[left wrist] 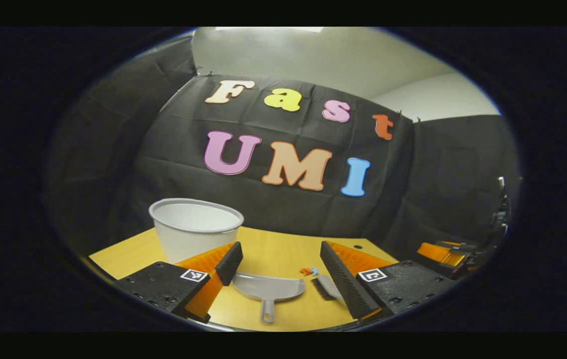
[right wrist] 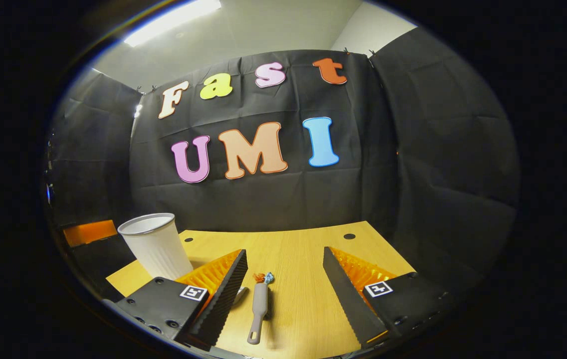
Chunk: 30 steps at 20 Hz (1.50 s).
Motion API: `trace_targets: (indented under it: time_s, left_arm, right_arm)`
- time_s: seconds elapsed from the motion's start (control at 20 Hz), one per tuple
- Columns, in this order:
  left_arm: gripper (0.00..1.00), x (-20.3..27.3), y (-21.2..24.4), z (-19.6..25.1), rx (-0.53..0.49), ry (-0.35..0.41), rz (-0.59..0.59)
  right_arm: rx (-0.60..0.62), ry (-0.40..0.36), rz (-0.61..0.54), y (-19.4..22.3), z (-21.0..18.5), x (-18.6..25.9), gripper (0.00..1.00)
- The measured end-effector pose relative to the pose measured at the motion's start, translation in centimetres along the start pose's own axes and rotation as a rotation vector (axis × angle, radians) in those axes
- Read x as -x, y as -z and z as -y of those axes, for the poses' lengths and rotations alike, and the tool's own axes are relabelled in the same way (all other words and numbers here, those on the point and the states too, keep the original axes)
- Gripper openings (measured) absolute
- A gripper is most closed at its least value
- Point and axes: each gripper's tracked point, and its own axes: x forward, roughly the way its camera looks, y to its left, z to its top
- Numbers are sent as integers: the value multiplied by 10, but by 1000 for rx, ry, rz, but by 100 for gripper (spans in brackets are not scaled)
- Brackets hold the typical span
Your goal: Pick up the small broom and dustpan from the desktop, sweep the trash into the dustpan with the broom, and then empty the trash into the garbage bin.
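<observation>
The left gripper [left wrist: 283,271] is hovering with jaws apart over the desk [left wrist: 273,249], its right finger hiding part of the broom [left wrist: 327,287], while the dustpan [left wrist: 268,289] is lying flat between the fingers. The right gripper [right wrist: 285,286] is likewise gaping, nothing held, the broom lying between its fingers and the dustpan mostly hidden behind the left finger. The trash [right wrist: 263,277] is sitting at the broom's far end, too small to identify, and the bin [left wrist: 196,234] is standing upright at the desk's left, its inside not visible.

Black cloth walls [right wrist: 263,199]; wooden desktop [right wrist: 303,249]; ceiling light [right wrist: 173,20]
</observation>
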Motion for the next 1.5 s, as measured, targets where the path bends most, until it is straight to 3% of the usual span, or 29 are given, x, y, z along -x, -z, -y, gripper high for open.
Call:
trace_targets:
  time_s: [0.1,0.3,0.65,0.8,0.85,0.95,1.05,1.15,1.25,1.3,1.4,1.5]
  left_arm:
    - [93,1,-7,3,37,21,26]
    - [95,2,-9,-5,15,-1,33]
    - [94,16,-66,26,10,83,211]
    - [93,39,-130,37,-29,83,472]
    - [92,43,-150,41,-39,95,570]
    - [92,41,-147,52,9,146,621]
    - [92,30,-124,49,80,156,566]
    - [93,7,-94,11,69,51,460]
    - [89,-19,-41,-23,-31,-63,264]
    - [93,-28,-10,-32,-99,-88,141]
    - [93,-38,53,-43,-199,-109,-77]
    - [93,-41,119,-45,-221,-112,-297]
  right_arm:
    - [3,-2,-2,0,-1,0,98]
    - [4,-2,-5,2,-2,1,98]
    - [0,-21,-2,0,-7,2,98]
    - [-2,-35,18,-5,-8,1,98]
    - [-4,-38,12,-2,-9,-1,94]
    - [-15,-53,-21,9,-13,-5,98]
    - [-25,-65,-63,21,-17,-12,98]
    - [-26,-69,-134,41,-17,-22,98]
    - [-20,-86,-224,66,-24,-32,98]
    - [-11,-91,-268,79,-27,-37,98]
    - [29,-94,-342,103,-32,-51,98]
    - [73,-107,-413,127,-39,-59,99]
